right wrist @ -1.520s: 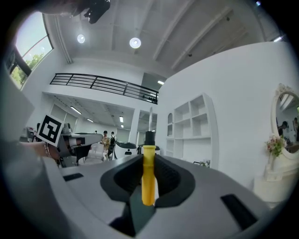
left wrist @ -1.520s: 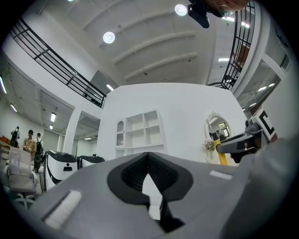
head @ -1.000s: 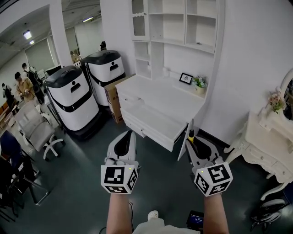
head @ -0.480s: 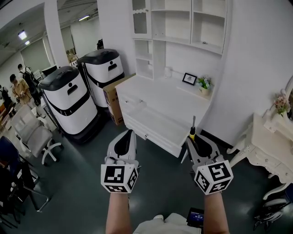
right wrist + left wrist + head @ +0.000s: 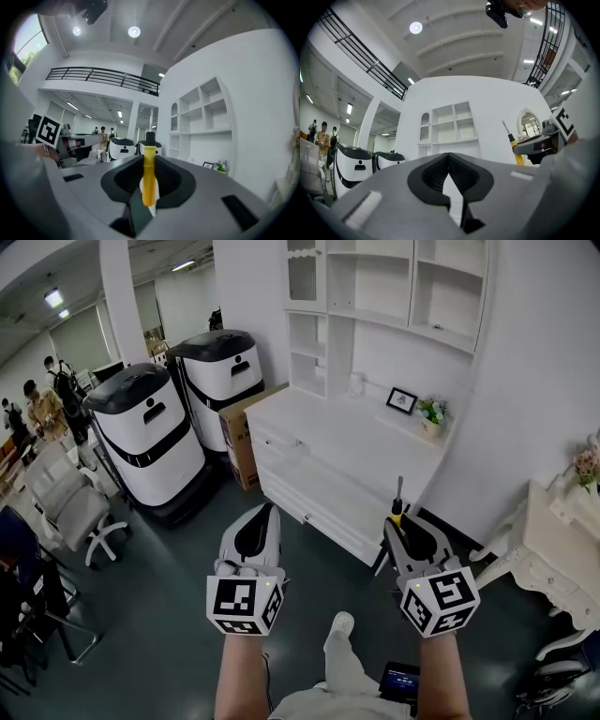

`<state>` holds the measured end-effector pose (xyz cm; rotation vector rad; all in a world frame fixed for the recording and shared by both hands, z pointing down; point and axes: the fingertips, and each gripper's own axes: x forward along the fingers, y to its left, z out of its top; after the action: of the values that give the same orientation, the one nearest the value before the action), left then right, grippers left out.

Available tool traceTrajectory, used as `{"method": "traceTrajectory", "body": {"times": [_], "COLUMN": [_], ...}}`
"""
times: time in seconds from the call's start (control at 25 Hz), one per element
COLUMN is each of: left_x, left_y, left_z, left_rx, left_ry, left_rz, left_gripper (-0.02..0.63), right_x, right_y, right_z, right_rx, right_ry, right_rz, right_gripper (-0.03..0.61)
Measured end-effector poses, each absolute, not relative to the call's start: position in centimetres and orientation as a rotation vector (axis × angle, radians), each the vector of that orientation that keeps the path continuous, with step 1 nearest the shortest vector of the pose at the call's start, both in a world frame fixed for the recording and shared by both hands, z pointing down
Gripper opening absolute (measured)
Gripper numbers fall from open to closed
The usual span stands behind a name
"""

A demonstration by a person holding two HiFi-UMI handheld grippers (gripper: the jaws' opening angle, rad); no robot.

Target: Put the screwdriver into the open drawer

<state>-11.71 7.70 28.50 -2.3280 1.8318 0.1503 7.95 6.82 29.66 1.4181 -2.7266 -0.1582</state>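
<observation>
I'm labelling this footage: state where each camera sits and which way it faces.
Head view: on the person's head, looking down at the white desk and its open drawer; both forearms, left claw and right claw show.
Left gripper view: on the left claw, looking along its closed jaws toward the shelves; the right claw appears at right.
Right gripper view: on the right claw, looking along jaws clamped on the screwdriver; the left claw appears at left.
Shared: all three show screwdriver and shelves.

The screwdriver (image 5: 149,176) has a smooth plastic handle, the desk (image 5: 328,432) matt paint
</observation>
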Motion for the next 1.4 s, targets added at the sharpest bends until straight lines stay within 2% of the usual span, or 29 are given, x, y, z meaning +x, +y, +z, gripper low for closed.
{"method": "traceTrajectory", "body": {"times": [1.4], "left_x": [-12.6], "left_y": [-22.6], "left_z": [27.0], "left_rx": [-2.283], "left_ry": [1.862], "left_rz": [0.095], "left_gripper": [0.009], "right_x": [7.4], "right_y": [-24.4], "right_z": [28.5], "right_rx": [1.392], "right_ry": [-2.808], "right_rz": [-0.098], "right_gripper": [0.078]}}
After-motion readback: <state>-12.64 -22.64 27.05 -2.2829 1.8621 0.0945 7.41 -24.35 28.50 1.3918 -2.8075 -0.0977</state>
